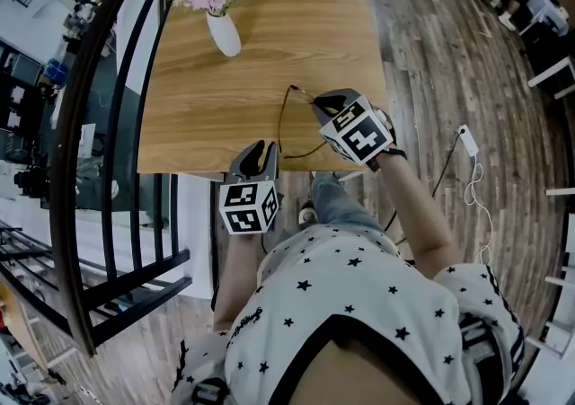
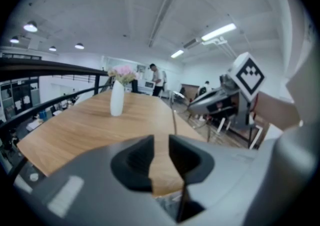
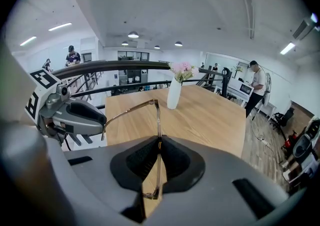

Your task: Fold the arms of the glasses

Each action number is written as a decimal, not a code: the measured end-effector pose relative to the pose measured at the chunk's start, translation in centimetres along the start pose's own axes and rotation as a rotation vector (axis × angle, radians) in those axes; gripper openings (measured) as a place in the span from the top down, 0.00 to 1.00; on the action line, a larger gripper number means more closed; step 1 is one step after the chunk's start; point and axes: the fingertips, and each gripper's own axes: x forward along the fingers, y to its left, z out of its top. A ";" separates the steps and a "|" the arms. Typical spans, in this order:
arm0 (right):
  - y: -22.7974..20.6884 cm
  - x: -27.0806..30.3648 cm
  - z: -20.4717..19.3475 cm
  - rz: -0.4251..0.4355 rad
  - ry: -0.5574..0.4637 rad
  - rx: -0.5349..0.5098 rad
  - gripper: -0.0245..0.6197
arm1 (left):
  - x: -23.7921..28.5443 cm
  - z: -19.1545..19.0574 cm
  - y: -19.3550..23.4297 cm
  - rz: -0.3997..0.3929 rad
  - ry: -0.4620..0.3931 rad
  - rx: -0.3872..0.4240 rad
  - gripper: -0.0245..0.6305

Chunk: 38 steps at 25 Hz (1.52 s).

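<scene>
Star-print shirt (image 1: 359, 295) fills the lower frame. Left gripper (image 1: 262, 152), centre: fingers released, nothing pinched. Right gripper (image 1: 322, 107), centre-right: clenched on glasses (image 3: 159, 120), held above the near edge of the table (image 1: 198, 116), one arm unfolded. Vase (image 1: 225, 33) upper left.

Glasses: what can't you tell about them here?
- Head view: the glasses are only thin lines against the table; lenses and hinges are too small to see.
- Right gripper view: the frame stands edge-on in the right gripper, which covers its lower part; only one arm shows.
- Left gripper view: only a thin line shows; the left gripper cuts off the rest.
</scene>
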 end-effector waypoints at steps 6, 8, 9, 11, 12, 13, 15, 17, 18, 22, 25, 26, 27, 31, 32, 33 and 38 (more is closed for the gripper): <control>0.1 -0.3 0.3 -0.006 -0.007 -0.003 0.93 | -0.1 0.7 -1.1 -0.038 -0.018 0.014 0.83; 0.0 -0.5 0.3 -0.009 -0.007 -0.005 0.93 | -0.2 0.9 -1.5 -0.047 -0.025 0.015 0.83; 0.0 -0.5 0.3 -0.010 -0.008 -0.005 0.93 | -0.2 0.9 -1.7 -0.054 -0.026 0.016 0.83; 0.1 -0.6 0.4 -0.008 -0.010 -0.006 0.93 | -0.1 0.9 -2.1 -0.066 -0.023 0.021 0.83; 0.1 -0.6 0.4 -0.007 -0.012 -0.006 0.93 | 0.0 0.9 -2.2 -0.069 -0.021 0.024 0.83; 0.2 -0.5 0.5 -0.005 -0.013 -0.007 0.93 | 0.1 0.8 -2.3 -0.071 -0.019 0.025 0.84; 0.3 -0.5 0.6 -0.002 -0.014 -0.009 0.93 | 0.2 0.8 -2.4 -0.073 -0.020 0.023 0.86; 0.3 -0.4 0.6 -0.001 -0.014 -0.010 0.93 | 0.3 0.9 -2.6 -0.076 -0.024 0.020 0.90; 0.3 -0.3 0.7 0.000 -0.014 -0.011 0.93 | 0.3 0.9 -2.7 -0.078 -0.026 0.020 0.91; 0.3 -0.1 1.0 0.002 -0.018 -0.012 0.93 | 0.5 1.2 -3.0 -0.089 -0.030 0.024 0.92; 0.4 -0.1 1.3 0.003 -0.021 -0.010 0.93 | 0.6 1.3 -3.1 -0.097 -0.028 0.025 0.92; 0.4 -0.1 1.4 0.004 -0.024 -0.009 0.93 | 0.6 1.4 -3.2 -0.100 -0.027 0.026 0.92; 0.4 0.0 1.5 0.005 -0.026 -0.007 0.93 | 0.6 1.4 -3.2 -0.104 -0.026 0.027 0.92; 0.6 0.2 1.8 0.009 -0.035 -0.001 0.93 | 0.9 1.3 -3.7 -0.137 -0.007 0.039 0.92; 0.7 0.2 1.8 0.011 -0.036 0.000 0.93 | 1.0 1.3 -3.9 -0.148 0.001 0.045 0.92; 0.8 0.2 1.9 0.013 -0.038 0.001 0.93 | 1.2 1.3 -4.2 -0.160 0.010 0.052 0.92; 1.3 0.3 2.0 0.023 -0.048 0.004 0.93 | 1.9 1.0 -5.6 -0.203 0.042 0.070 0.92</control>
